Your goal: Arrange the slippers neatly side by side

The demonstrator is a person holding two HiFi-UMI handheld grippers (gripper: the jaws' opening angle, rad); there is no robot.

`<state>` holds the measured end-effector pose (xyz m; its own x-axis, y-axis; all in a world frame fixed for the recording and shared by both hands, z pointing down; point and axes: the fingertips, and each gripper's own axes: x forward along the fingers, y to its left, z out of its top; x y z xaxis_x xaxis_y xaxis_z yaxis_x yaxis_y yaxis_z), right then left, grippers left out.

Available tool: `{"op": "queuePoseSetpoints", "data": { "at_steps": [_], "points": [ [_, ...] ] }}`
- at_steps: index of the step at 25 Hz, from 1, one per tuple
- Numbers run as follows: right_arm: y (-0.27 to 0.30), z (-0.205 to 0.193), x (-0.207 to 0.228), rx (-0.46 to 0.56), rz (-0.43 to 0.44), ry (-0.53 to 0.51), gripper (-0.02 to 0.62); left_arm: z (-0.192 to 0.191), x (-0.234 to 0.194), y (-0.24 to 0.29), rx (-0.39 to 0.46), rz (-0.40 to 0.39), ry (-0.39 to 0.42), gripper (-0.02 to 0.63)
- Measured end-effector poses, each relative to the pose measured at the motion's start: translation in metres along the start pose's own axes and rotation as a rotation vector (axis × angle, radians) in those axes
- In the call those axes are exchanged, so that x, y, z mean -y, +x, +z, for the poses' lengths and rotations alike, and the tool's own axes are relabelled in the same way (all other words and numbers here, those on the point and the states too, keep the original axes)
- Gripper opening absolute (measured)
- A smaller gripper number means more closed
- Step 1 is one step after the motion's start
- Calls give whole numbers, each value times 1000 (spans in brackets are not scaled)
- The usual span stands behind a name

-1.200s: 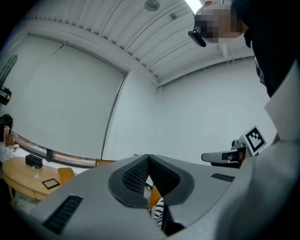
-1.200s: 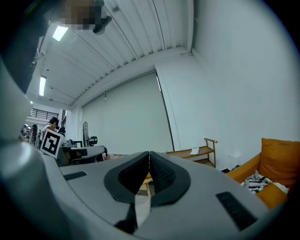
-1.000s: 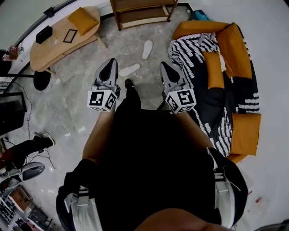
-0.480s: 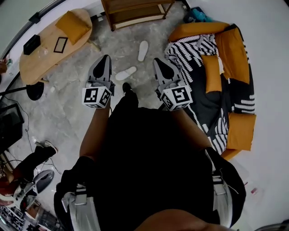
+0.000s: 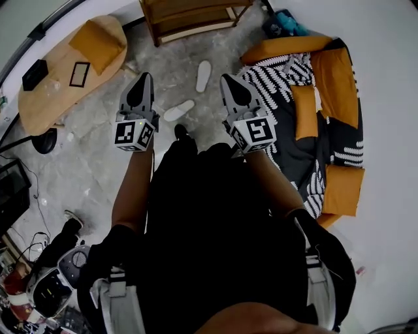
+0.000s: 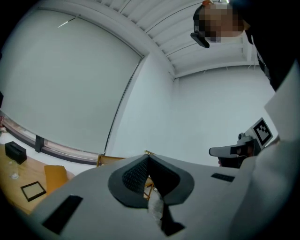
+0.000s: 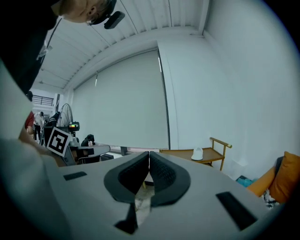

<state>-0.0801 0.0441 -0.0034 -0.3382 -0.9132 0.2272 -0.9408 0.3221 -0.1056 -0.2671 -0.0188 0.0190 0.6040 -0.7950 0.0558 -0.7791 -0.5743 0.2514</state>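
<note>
Two white slippers lie apart on the grey floor in the head view. One slipper [image 5: 203, 75] points away near the sofa, and the other slipper [image 5: 179, 110] lies slantwise, closer to me. My left gripper [image 5: 143, 78] is held level to the left of them, shut and empty. My right gripper [image 5: 228, 79] is to their right, also shut and empty. Both are well above the floor and touch neither slipper. In the left gripper view the left gripper [image 6: 148, 157] has its pads together; the right gripper [image 7: 149, 154] in its own view looks the same. Neither gripper view shows a slipper.
A wooden table [image 5: 49, 81] with an orange cushion [image 5: 98, 40] stands at the far left. A wooden shelf [image 5: 189, 16] is straight ahead. An orange sofa [image 5: 336, 72] with a black-and-white blanket [image 5: 274, 81] fills the right. Gear and cables lie at the lower left.
The person has walked forward toward the slippers. Both grippers have moved up the picture, staying shut, and now flank the slippers more closely.
</note>
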Motion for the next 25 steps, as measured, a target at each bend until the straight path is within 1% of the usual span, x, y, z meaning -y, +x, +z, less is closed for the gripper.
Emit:
{"op": "queuePoseSetpoints", "data": {
  "at_steps": [4,8,11,14,17,22,25],
  "points": [
    [29,6,8,2,8,-25,32,1,-27,13,23,37,-14,14],
    [50,7,27,-4,-6,-6,32,0,-40,23,37,67,-14,14],
    [63,1,41,-19,2,13,32,-9,-44,29,27,96,-21,14],
    [71,-7,58,-35,19,30,32,-22,-42,34,3,125,-26,14],
    [76,-19,84,-51,39,50,32,-37,-32,43,-16,156,-28,14],
    [92,-46,130,-92,88,87,32,-64,-22,60,-62,253,-19,14],
    [96,-68,156,-126,108,110,32,-84,-10,72,-95,290,-20,14]
  ]
}}
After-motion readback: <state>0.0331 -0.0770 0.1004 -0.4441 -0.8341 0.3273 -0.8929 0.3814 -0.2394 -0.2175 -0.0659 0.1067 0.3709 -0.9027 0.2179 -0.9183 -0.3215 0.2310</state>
